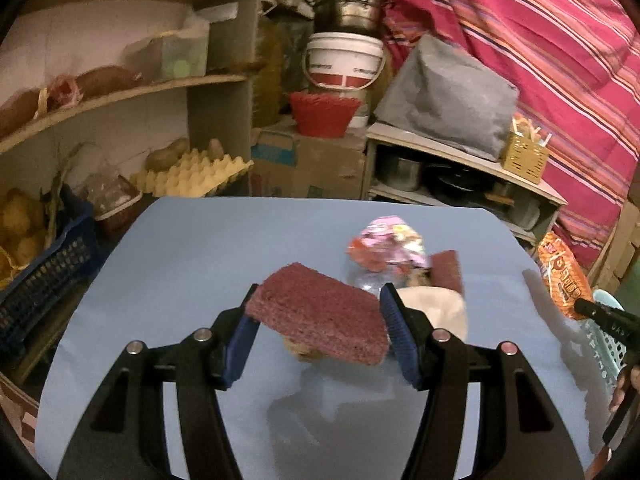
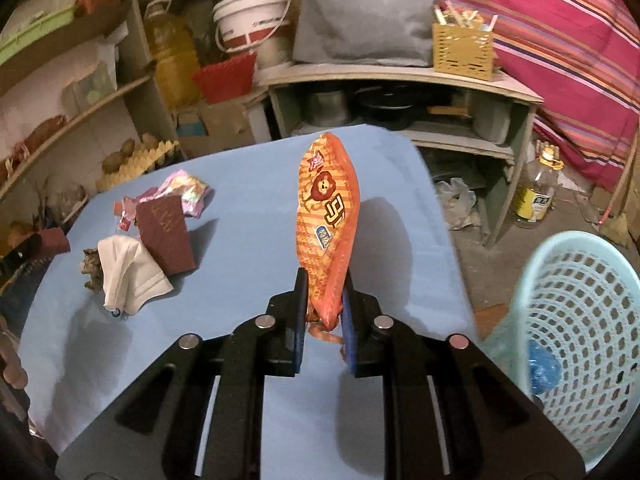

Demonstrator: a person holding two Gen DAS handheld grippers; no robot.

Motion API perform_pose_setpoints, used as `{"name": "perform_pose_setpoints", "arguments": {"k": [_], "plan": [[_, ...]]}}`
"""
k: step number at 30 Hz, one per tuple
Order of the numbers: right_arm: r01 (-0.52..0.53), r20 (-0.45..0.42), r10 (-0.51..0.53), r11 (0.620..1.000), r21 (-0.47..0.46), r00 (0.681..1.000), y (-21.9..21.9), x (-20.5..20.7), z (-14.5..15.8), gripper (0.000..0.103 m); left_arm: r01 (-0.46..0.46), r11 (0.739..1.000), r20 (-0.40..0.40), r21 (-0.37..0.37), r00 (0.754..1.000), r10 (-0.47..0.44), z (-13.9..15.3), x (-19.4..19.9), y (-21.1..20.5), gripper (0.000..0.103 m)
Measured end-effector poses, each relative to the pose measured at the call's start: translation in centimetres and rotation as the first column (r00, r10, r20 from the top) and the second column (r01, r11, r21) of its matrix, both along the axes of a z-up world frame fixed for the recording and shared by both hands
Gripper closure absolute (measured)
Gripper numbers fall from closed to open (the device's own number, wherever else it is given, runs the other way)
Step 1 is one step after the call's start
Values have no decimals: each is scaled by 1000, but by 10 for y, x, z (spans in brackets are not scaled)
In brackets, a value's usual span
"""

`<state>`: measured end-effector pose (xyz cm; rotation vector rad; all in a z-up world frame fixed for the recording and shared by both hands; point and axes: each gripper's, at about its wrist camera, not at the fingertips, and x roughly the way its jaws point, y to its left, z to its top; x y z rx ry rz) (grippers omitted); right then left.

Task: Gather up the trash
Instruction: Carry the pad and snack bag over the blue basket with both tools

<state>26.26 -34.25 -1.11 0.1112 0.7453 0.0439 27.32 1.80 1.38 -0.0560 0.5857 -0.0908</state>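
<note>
My left gripper (image 1: 320, 322) is shut on a maroon sponge (image 1: 320, 316), which hangs tilted above the blue table (image 1: 192, 256). Behind it lies a pile: a pink wrapper (image 1: 388, 244), a maroon box (image 1: 446, 276) and a white cloth (image 1: 438, 312). My right gripper (image 2: 324, 304) is shut on the lower end of an orange snack bag (image 2: 328, 220), held upright above the table's right part. In the right wrist view the pile sits at the left: the white cloth (image 2: 128, 276), the maroon box (image 2: 168, 232) and the pink wrapper (image 2: 188, 192). A pale blue basket (image 2: 580, 320) stands right of the table.
Something blue (image 2: 542, 368) lies inside the basket. Shelves with an egg tray (image 1: 192, 176), a white bucket (image 1: 344, 64) and a grey bundle (image 1: 448, 100) stand behind the table. A plastic bottle (image 2: 536, 192) is on the floor at the right. A striped red cloth (image 1: 540, 40) hangs behind.
</note>
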Motion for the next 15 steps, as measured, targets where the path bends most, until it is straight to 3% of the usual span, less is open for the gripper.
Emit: {"name": "perform_pose_setpoints", "arguments": {"k": [15], "plan": [[150, 60, -152, 988, 37, 987, -118, -82, 18, 87, 158, 987, 54, -33, 986, -156, 34, -31, -134, 43]]}}
